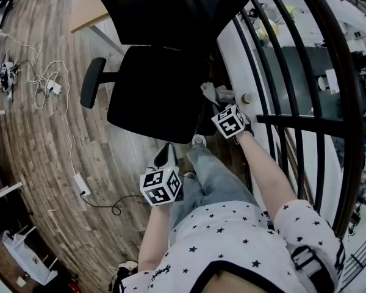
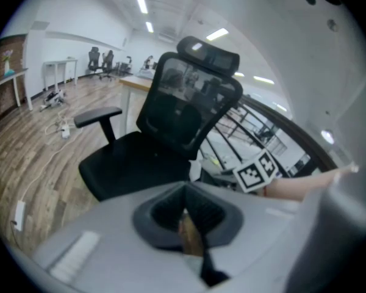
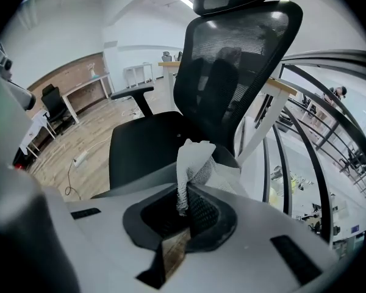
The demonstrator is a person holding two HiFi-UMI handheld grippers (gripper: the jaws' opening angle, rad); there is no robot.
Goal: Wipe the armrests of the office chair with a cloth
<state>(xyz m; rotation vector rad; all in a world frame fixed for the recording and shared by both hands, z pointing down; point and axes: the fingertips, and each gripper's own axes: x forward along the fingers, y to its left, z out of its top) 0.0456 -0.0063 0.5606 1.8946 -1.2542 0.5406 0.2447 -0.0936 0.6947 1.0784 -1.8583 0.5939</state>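
Cloth sat center frame at the office chair's right edge, pinched in your right gripper. Your left gripper, lower center, was pressed together with nothing in it. Railing ran close on the right; wood floor lay open on the left.

**Count of items.** One black mesh-backed office chair stood on the wooden plank floor, with one padded black armrest plainly visible. There was one crumpled pale grey cloth. Two hand-held grey grippers were present, the left gripper and the right gripper, each bearing one marker cube, two cubes in all. One white power strip lay on the floor. Two distant dark chairs stood in the background.
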